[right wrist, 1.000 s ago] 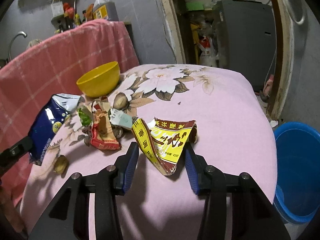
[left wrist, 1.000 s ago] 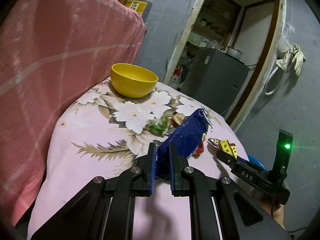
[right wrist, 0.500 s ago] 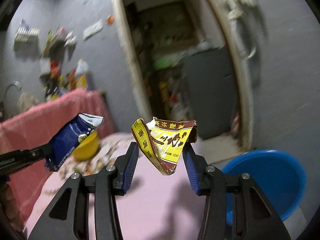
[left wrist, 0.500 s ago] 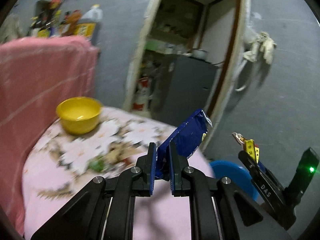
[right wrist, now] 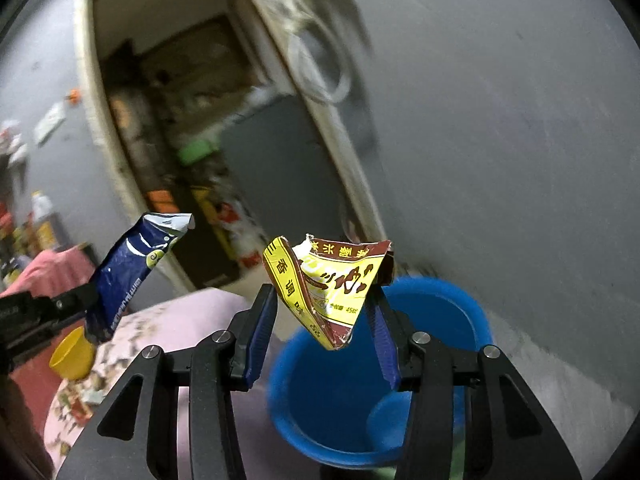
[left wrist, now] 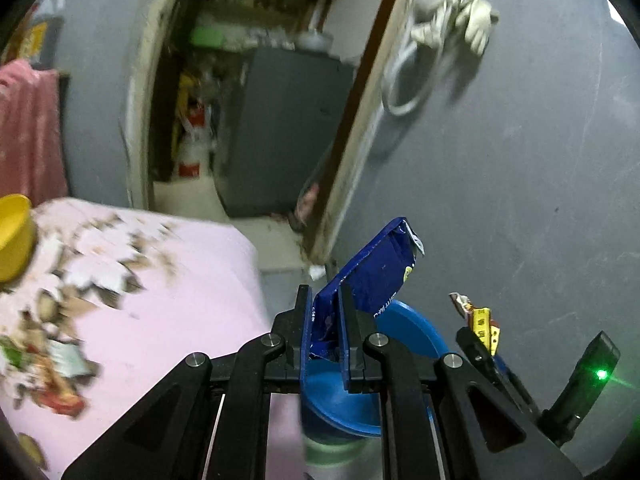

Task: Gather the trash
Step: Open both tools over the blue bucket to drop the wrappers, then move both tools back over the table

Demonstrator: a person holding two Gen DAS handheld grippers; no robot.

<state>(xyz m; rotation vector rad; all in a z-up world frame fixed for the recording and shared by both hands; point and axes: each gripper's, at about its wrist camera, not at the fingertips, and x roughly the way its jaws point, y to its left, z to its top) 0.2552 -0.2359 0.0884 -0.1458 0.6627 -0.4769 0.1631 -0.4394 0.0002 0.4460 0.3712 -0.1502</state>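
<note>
Blue bucket (left wrist: 404,322): your left gripper (left wrist: 325,300) and the blue wrapper (left wrist: 376,276) hide most of it.
Yellow bowl (left wrist: 14,236): the left edge cuts it off.
Trash on the pink cloth (left wrist: 168,280): too blurry to tell.
Shelves in the doorway (right wrist: 188,120): blurry, you can't tell what's there.

Both fisheye views are dim and bluish, their edges curved into black corners, the doorway (right wrist: 208,152) and grey wall (left wrist: 500,160) motion-smeared, a green lamp (left wrist: 601,374) flaring.
</note>
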